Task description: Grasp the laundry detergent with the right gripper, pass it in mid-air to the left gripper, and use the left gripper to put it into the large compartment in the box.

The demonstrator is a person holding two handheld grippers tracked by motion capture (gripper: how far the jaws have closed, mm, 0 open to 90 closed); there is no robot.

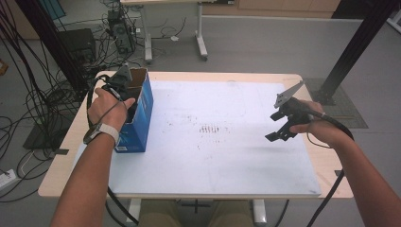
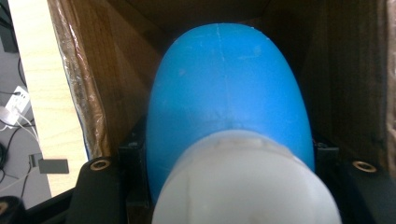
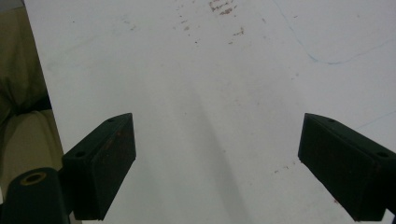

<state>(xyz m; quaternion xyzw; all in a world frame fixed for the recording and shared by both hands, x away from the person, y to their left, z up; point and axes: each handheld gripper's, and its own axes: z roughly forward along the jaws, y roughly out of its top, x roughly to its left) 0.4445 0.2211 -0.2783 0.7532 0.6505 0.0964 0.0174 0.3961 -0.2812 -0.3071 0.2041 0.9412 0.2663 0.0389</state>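
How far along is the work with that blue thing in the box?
Already done: the left gripper is inside the open cardboard box, jaws closed on a blue, white-ended object. In hand: that grip, object in the box. Left: probably moving it, in or out I cannot tell. The right gripper hangs open over the white mat.

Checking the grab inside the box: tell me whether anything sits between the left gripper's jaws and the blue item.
Nothing visible does. In the left gripper view the blue item with its white end sits directly between the jaws of the left gripper, inside the cardboard box.
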